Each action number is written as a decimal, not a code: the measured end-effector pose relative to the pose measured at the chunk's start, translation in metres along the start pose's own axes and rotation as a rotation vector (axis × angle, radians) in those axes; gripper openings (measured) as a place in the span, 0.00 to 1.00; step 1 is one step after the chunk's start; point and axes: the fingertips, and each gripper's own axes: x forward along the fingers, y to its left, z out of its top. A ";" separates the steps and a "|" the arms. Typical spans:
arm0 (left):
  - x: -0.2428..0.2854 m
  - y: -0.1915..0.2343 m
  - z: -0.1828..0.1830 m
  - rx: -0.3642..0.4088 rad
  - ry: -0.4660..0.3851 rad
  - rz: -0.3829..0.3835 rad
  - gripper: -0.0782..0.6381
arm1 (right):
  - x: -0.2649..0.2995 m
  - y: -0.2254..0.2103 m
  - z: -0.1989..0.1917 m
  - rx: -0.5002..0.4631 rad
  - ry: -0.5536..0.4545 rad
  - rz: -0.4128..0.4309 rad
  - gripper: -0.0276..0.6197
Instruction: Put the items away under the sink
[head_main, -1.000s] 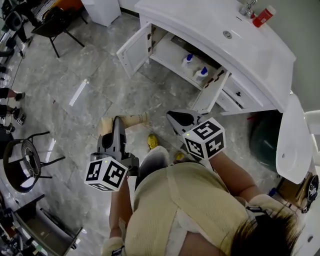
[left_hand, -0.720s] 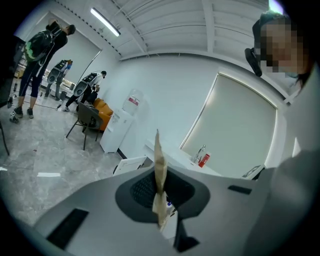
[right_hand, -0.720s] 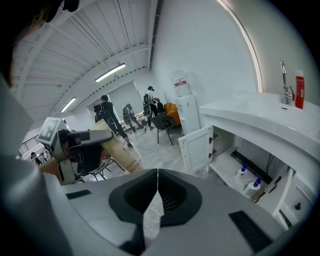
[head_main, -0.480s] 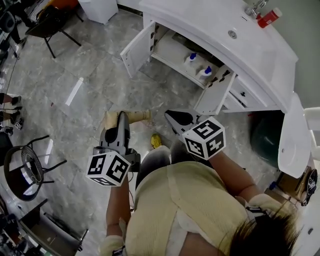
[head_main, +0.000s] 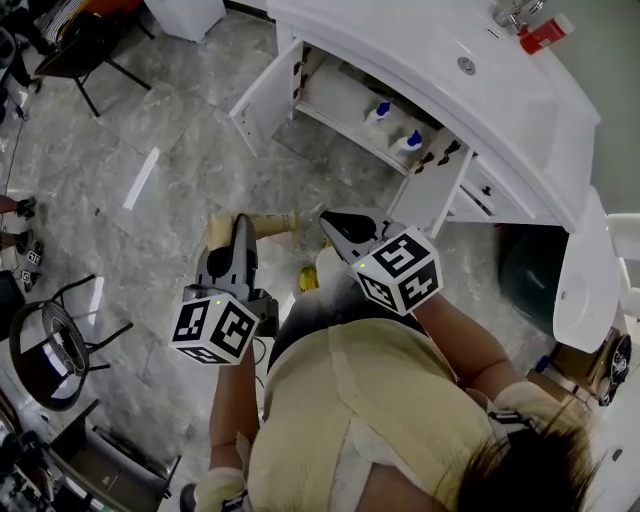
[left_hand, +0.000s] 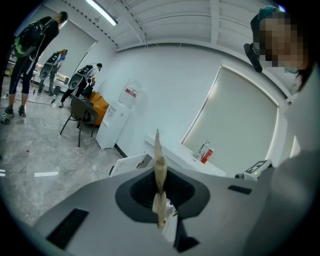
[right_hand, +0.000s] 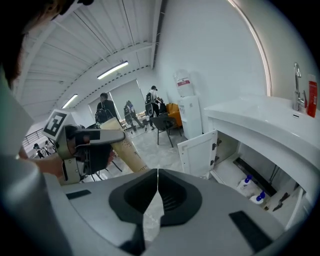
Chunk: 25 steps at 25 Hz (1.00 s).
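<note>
Two grippers held low in front of the person, over grey tiled floor. Left gripper has its jaws clamped on a tan flat packet; in the left gripper view the packet shows edge-on, pinched in the seam and sticking out past the tips toward 12 o'clock. In the head view the packet lies crosswise at the tips, most of its length toward 3 o'clock. Right gripper has its jaws together with nothing between them, seam fully closed in the right gripper view. It sits at 3 o'clock of the left gripper, near it, not touching.

Under-sink cabinet is at 1 o'clock of the grippers, well apart from them, both doors swung open. Two white bottles with blue caps stand inside on the cabinet floor, side by side toward its right end. White sink counter runs above the cabinet; red bottle and faucet are at its far end, at 1 o'clock. Packet is not in the cabinet, it is in the left gripper. Yellow shoe tip shows between the grippers.
</note>
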 end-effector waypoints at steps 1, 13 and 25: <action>0.006 0.000 0.003 0.001 -0.002 0.005 0.18 | 0.003 -0.006 0.003 0.001 0.000 0.003 0.08; 0.091 -0.002 0.023 -0.002 0.026 0.027 0.18 | 0.032 -0.079 0.039 0.015 0.020 0.029 0.08; 0.159 -0.007 0.020 0.013 0.059 0.047 0.18 | 0.049 -0.140 0.031 0.042 0.078 0.050 0.08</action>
